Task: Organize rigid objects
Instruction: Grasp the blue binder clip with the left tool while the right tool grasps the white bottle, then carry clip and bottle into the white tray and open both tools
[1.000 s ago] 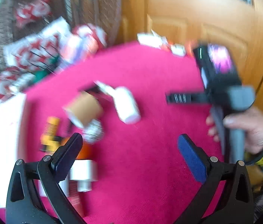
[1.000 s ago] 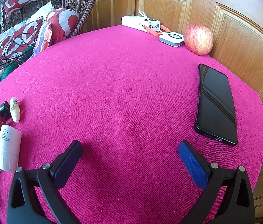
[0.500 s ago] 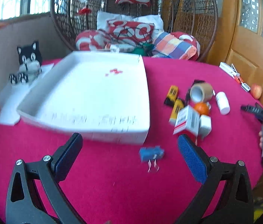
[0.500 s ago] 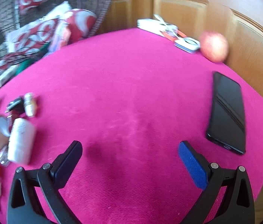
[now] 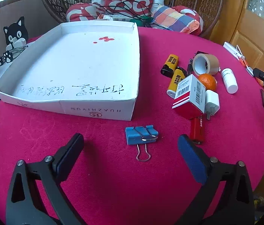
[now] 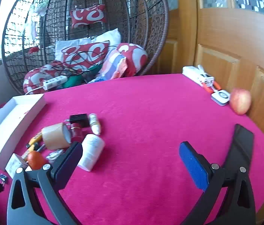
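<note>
Clip point(image 5: 141, 135), blue with wire handles, lies lower center on my fuzzy red table point(image 5: 94, 168), between the spread left gripper point(image 5: 131, 151) pads; right gripper point(image 6: 131, 161) gapes empty over cloth.

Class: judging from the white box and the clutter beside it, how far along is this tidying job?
Nothing looks sorted yet: the white box holds no objects. Nothing is in hand; both hand-held grippers, left and right, are open. Left to do: blue binder clip, tape roll, orange, white bottle.
</note>
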